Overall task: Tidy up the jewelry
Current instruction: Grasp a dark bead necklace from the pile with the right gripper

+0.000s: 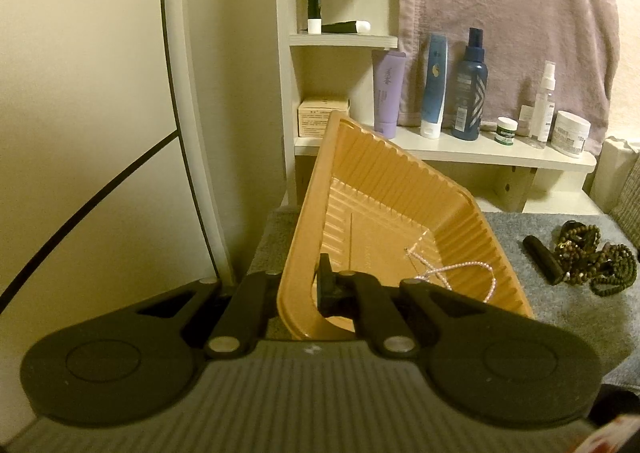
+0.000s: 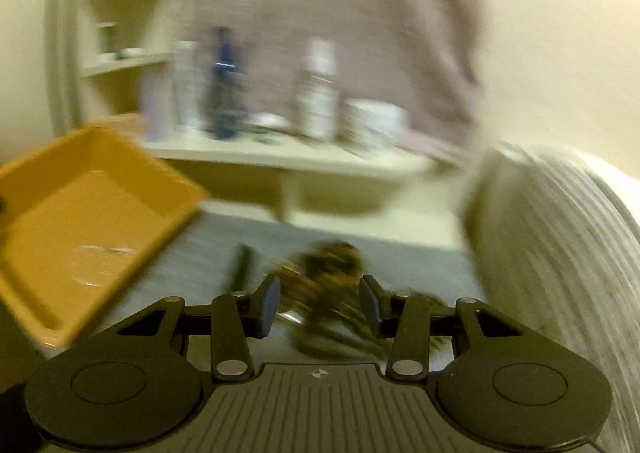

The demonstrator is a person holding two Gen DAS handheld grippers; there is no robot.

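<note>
Your left gripper (image 1: 298, 289) is clamped on the near rim of the orange tray (image 1: 400, 189), holding it tilted up off the grey cloth (image 1: 552, 317). A pink beaded chain (image 1: 436, 273) lies in the tray's low corner. Your right gripper (image 2: 320, 305) stands partly open, empty — jaws either side of the dark bead pile (image 2: 332, 273), though blur hides any contact.

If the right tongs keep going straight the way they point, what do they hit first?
Most likely the dark bead pile on the grey mat: it lies right ahead, between the open fingers of the right tongs. The view is blurred, so depth is uncertain.
</note>
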